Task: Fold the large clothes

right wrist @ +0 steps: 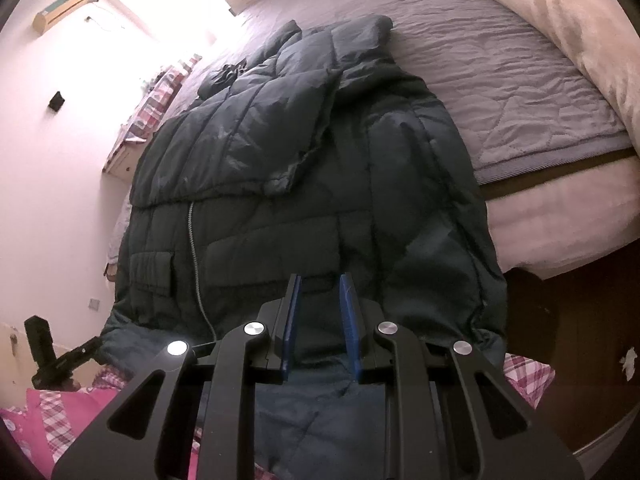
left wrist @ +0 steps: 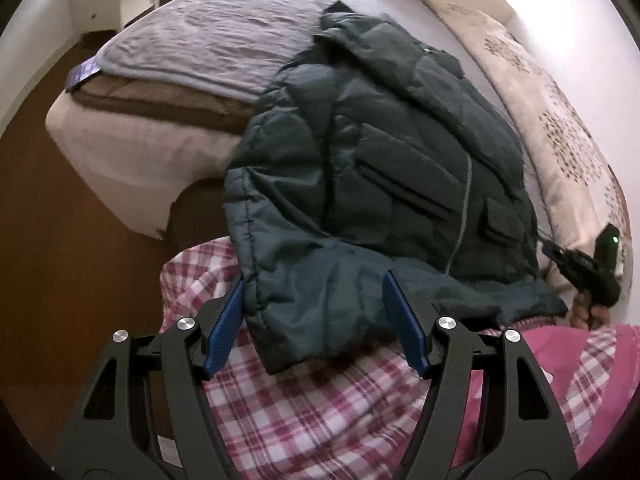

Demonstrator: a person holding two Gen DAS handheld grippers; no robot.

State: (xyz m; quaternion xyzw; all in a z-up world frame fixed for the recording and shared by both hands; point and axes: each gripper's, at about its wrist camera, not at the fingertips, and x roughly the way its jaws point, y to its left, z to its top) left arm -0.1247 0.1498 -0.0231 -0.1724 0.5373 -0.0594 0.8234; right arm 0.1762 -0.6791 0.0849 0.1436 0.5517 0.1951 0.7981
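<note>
Right now everything hinges on the hem corner of the dark padded jacket [left wrist: 360, 168], which hangs off the bed's [left wrist: 188, 40] near edge and sits directly between the jaws of the left gripper [left wrist: 316, 320]. Those jaws stand wide, one blue pad at each side of the corner, neither visibly pressing on it, so I'd judge that a straight close would take it. The jacket's long axis runs away from both hands, hem nearest and collar far up the bed, with one sleeve folded across the chest. The right gripper [right wrist: 320, 320] sits at the hem further along, jaws narrow; dark fabric fills the gap between them, but whether they actually pinch it I cannot tell. The shell is a slick, quilted, puffy teal-black fabric with a pale zip line, flapped pockets and a fleecy lining showing at the hem. Under it lies a wrinkled grey quilted bedspread [right wrist: 500, 80]. Below the hem is pink checked cloth [left wrist: 320, 420].
</note>
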